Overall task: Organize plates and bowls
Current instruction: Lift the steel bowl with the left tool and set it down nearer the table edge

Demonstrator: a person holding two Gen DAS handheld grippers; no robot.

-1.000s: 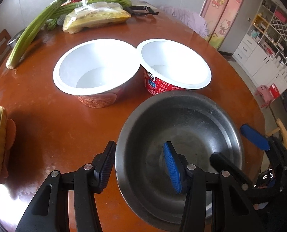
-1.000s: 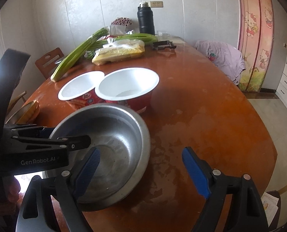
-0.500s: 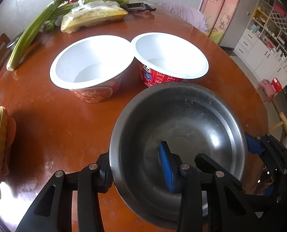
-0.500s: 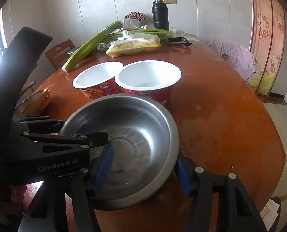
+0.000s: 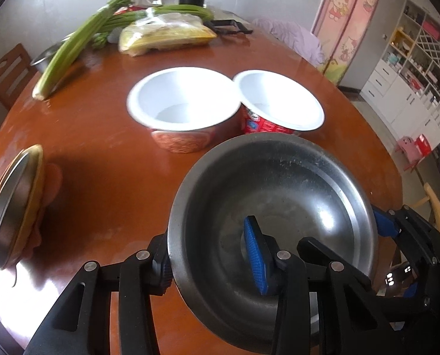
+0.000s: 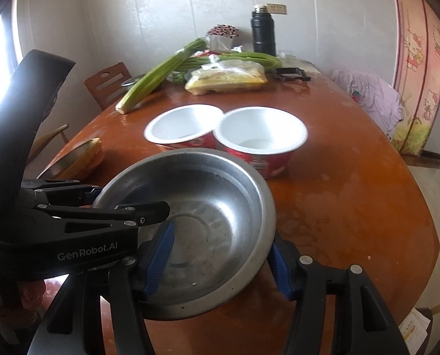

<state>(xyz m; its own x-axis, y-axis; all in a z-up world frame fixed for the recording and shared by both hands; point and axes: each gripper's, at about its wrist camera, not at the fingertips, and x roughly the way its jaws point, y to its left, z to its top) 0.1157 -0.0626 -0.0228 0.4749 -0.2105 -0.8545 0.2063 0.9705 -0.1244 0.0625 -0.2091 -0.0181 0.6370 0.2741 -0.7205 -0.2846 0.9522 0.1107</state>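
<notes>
Home dining rm: table [image 6: 353,195], veg [image 6: 160,74].

Dull scuffed metal bowl [image 5: 293,183]; glossy wood table [image 5: 101,136].

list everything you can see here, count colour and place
steel bowl: 1, silver, near table edge, gripped on both sides
paper bowls: 2, white inside, red outside, touching, mid table
metal plate: 1, silver with yellow rim, tilted, left edge
green stalks: bundle, far left
yellow packet: 1, far side
flask: 1, black, far edge
table: 1, red-brown
left gripper: black, blue pads
right gripper: black, blue pads
</notes>
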